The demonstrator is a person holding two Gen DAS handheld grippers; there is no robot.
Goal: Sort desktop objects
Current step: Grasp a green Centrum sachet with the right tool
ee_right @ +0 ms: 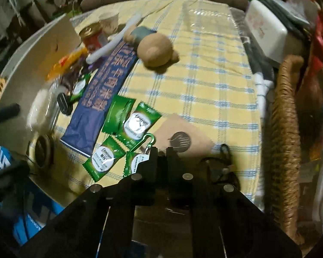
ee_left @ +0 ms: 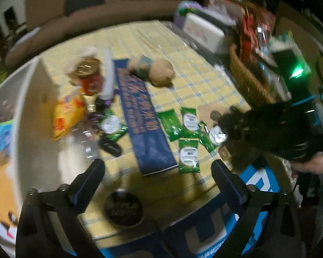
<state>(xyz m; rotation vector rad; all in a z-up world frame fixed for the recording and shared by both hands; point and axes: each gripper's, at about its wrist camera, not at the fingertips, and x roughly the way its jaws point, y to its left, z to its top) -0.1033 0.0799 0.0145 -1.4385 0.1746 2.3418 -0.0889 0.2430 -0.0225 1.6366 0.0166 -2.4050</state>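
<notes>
Dim indoor lighting; left wrist view is smearing with motion blur, right wrist view staying sharper. Fisheye is bending edges; green glow (ee_left: 297, 72) is flaring far right of the hand-held gripper.

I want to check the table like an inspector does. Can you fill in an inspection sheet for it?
Surface: yellow checked cloth, mostly bare on its right side.
Job's things: green packets, long blue box, soft toy, red jar, yellow bag.
Clutter: paper cup, white tube, green clip, brown card.
Grippers: left gripper open, holding nothing; right gripper shut near the clip, hold unclear.
Cables: nothing seen.
Surroundings: woven basket, white box, sofa.
</notes>
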